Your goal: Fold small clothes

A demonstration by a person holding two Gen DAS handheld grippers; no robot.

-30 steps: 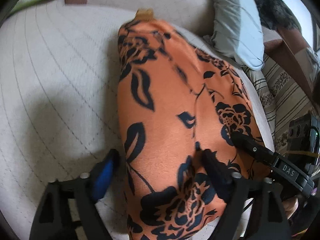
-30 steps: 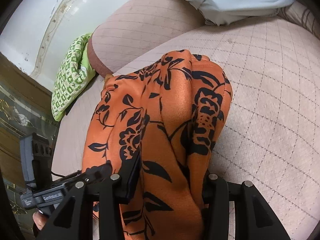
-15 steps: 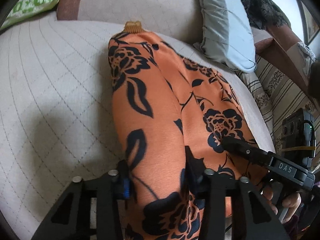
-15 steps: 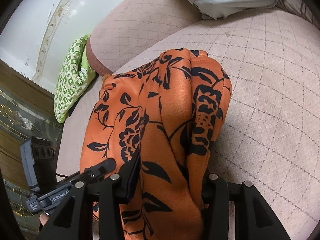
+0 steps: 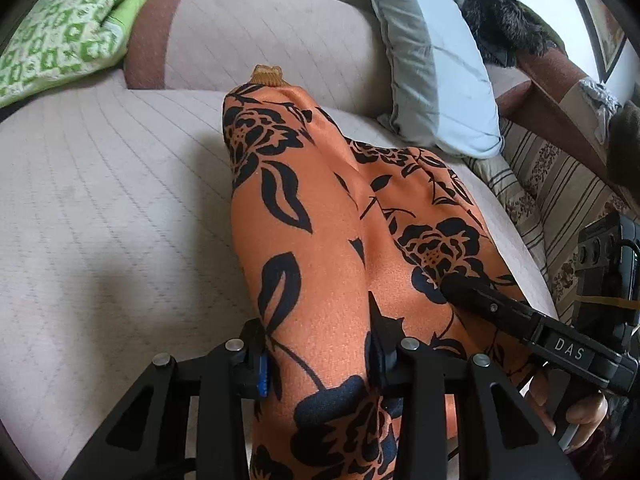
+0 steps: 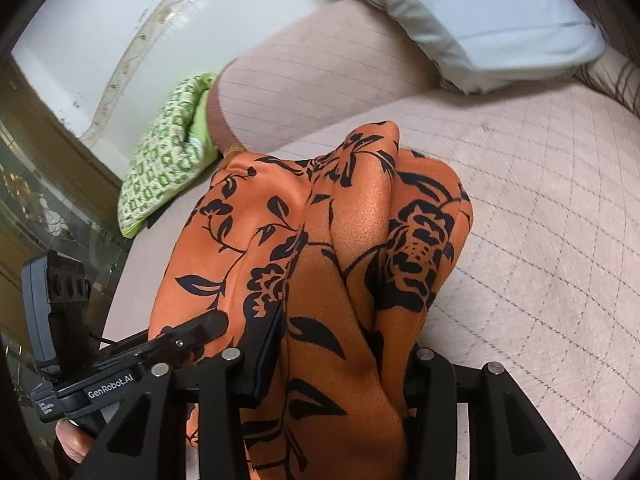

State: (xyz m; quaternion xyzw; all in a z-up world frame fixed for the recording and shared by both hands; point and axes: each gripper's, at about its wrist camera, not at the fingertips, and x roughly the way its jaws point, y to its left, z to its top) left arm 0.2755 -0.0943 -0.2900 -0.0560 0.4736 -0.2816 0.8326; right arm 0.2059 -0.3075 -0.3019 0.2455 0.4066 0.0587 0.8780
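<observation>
Closest to me, my left hand-held gripper (image 5: 320,364) has just been closing and now pinches the near edge of the orange floral garment (image 5: 320,248), a bunched fold of it pressed between its fingers. My right hand-held gripper (image 6: 344,364) clamps the same edge beside it, so I judge both corners are taken together to carry that end over for a fold. Beyond them the garment lies lengthwise on the quilted sofa seat (image 5: 100,200), its far end flat as an anchor. Farther back sit a pale blue pillow (image 5: 440,80) and a green patterned cushion (image 6: 164,164).
</observation>
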